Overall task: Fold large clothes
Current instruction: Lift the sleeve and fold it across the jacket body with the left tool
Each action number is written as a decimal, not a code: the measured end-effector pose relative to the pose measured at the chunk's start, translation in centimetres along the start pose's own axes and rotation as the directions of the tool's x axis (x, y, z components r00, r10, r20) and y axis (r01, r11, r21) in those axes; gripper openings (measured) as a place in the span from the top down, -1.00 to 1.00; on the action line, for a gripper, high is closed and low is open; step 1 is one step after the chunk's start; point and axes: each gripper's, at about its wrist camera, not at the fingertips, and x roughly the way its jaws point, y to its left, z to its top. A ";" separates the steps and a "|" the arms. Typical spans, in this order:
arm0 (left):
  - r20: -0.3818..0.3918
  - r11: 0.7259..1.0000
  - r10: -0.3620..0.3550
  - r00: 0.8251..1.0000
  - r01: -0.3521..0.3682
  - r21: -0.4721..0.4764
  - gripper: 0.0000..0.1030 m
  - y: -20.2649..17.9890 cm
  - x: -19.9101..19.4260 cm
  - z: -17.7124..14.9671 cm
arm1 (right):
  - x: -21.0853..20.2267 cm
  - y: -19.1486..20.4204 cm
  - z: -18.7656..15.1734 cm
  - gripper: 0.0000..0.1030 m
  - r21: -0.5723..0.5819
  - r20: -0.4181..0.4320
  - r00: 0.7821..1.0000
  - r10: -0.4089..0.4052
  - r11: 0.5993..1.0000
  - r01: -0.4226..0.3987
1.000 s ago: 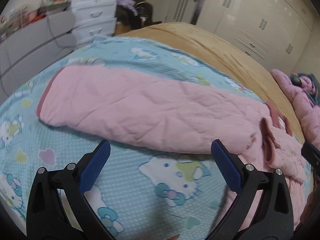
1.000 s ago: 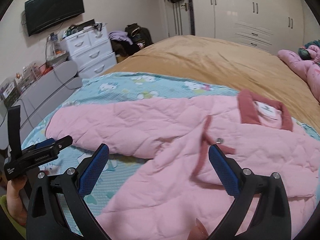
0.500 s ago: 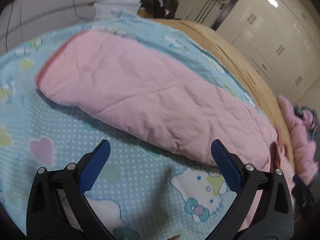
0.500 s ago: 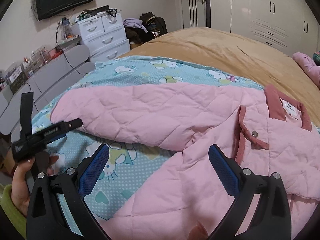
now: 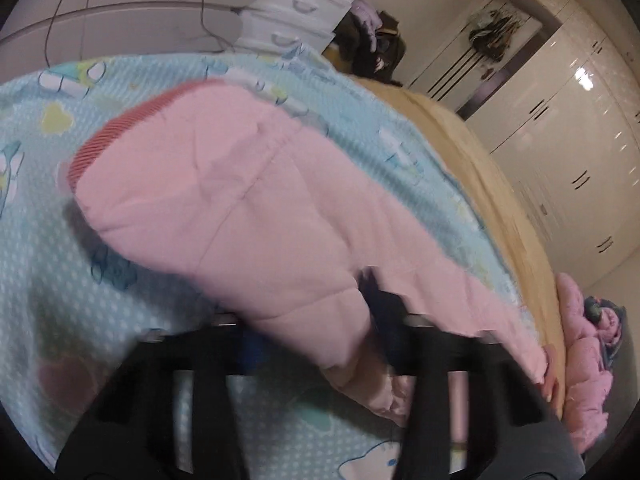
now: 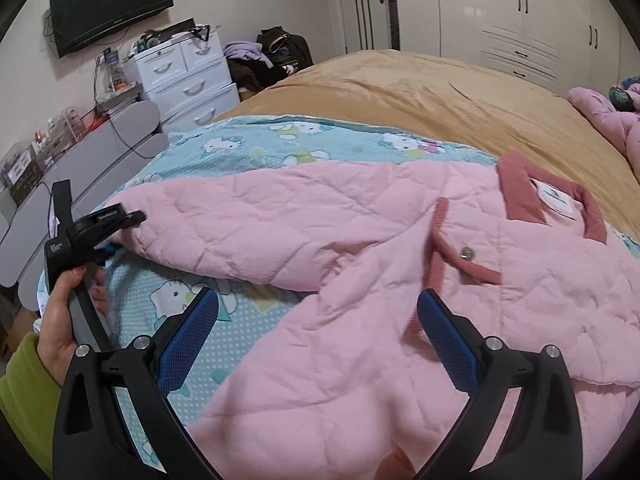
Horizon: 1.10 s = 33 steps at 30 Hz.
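A pink quilted jacket (image 6: 360, 240) with a dark pink collar (image 6: 516, 196) lies spread on the bed. Its long sleeve (image 5: 240, 200) ends in a ribbed cuff (image 5: 120, 128). My left gripper (image 5: 316, 320) is blurred; its jaws are closing with the near edge of the sleeve bunched between them. In the right wrist view that left gripper (image 6: 120, 232), held by a hand in a green sleeve, sits at the sleeve's end, one finger over the cloth and one under. My right gripper (image 6: 316, 308) stands open just above the jacket's body, holding nothing.
The jacket rests on a teal cartoon-cat sheet (image 6: 280, 140) over a tan blanket (image 6: 400, 88). White drawers (image 6: 188, 76) and a grey desk (image 6: 100, 152) stand left of the bed. White wardrobes (image 6: 520, 20) line the back wall. More pink clothing (image 6: 608, 116) lies far right.
My left gripper has rolled, moved in low onto the sleeve, and its wide-open jaws have come together around the sleeve's edge. The right gripper stays open over the jacket.
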 end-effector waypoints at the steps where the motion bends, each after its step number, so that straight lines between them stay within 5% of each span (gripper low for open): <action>1: 0.015 1.000 -0.019 1.000 0.019 0.016 0.59 -0.4 -0.7 0.1 | -0.3 -0.5 0.0 -0.92 0.012 0.004 1.000 -0.002 1.000 0.002; 12: 0.183 0.961 -0.200 0.963 0.156 0.231 0.72 -10.9 -10.6 1.3 | -5.5 -5.3 -0.6 -0.92 0.121 0.067 0.998 -0.008 0.993 -0.001; 19: 0.197 0.916 -0.286 0.938 0.206 0.345 0.74 -18.1 -14.6 -0.5 | -10.1 -9.0 -1.5 -0.92 0.176 0.128 0.992 -0.016 0.984 -0.007; 33: 0.126 0.789 -0.422 0.898 0.295 0.539 0.76 -30.1 -19.2 -8.9 | -17.8 -18.2 -5.7 -0.92 0.274 0.166 0.968 -0.189 0.952 0.139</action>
